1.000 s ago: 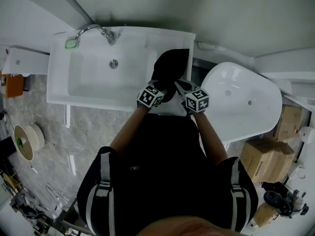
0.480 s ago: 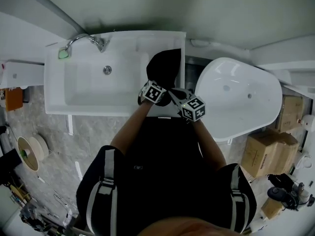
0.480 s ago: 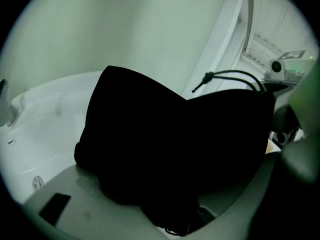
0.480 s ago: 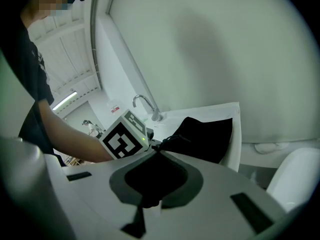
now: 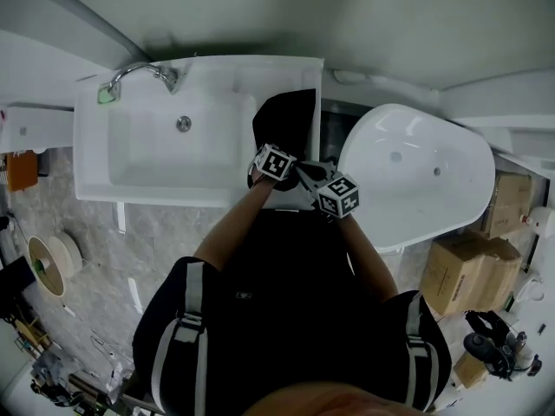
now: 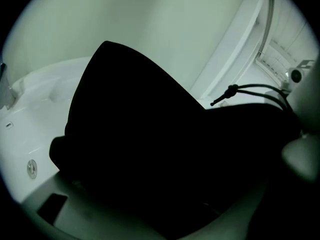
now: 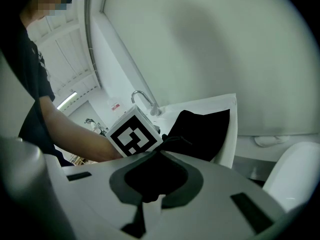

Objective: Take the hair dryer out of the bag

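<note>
A black drawstring bag lies on the counter to the right of the sink. It fills the left gripper view, its cord trailing to the right. No hair dryer shows; what is inside the bag is hidden. My left gripper points steeply down at the bag's near end. Its jaws have just been opening and stand wide, with dark fabric between them. My right gripper is shut on a fold of the bag's edge, just beside the left gripper's marker cube.
A white sink basin with a chrome faucet lies left of the bag. A white bathtub stands to the right across a narrow gap. Cardboard boxes sit on the floor at the right.
The left gripper has dipped toward the bag's near end. The right gripper has drawn back a little toward the person, still on the bag's edge.
</note>
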A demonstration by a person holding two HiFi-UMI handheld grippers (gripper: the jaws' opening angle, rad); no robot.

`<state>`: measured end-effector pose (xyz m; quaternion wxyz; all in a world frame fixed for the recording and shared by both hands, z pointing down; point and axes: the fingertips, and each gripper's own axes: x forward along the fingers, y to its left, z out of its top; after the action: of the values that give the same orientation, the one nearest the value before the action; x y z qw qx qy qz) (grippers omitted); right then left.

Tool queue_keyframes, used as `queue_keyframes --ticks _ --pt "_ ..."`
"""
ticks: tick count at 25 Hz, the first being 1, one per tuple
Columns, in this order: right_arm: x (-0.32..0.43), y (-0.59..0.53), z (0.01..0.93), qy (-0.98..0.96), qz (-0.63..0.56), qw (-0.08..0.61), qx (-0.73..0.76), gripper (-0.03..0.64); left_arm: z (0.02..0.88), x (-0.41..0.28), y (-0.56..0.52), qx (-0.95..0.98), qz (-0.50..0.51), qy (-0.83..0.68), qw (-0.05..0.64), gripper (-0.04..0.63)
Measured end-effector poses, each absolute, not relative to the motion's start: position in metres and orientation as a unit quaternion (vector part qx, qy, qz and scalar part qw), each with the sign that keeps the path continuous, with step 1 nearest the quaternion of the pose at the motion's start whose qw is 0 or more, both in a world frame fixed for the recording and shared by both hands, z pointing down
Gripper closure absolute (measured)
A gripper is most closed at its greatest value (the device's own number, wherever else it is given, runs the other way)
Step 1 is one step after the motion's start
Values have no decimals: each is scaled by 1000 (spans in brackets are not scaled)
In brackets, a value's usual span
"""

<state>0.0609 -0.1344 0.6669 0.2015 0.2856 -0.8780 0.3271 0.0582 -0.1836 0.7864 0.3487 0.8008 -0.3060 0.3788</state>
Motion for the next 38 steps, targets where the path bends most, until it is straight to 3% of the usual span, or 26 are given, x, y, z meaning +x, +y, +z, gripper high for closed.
queue_keyframes --ticks 5,14,19,26,28,32,38 --pt "68 -132 678 -880 317 229 270 548 788 58 -189 800 345 -312 380 359" --pt "58 -123 681 -891 293 259 233 548 753 69 -191 810 125 -205 535 376" --pt "50 -117 676 -897 286 256 221 548 726 74 -180 800 36 -127 586 377" --pt "40 -98 654 -917 274 215 195 544 688 68 -160 819 -39 -60 569 377" --pt "38 -91 651 -924 275 201 174 490 678 61 -155 828 -41 -50 557 377" --pt "44 -78 649 -928 264 225 139 429 663 43 -147 844 -37 -41 534 377" --pt "90 -90 659 -913 259 254 187 423 651 15 -130 860 -27 -41 508 377"
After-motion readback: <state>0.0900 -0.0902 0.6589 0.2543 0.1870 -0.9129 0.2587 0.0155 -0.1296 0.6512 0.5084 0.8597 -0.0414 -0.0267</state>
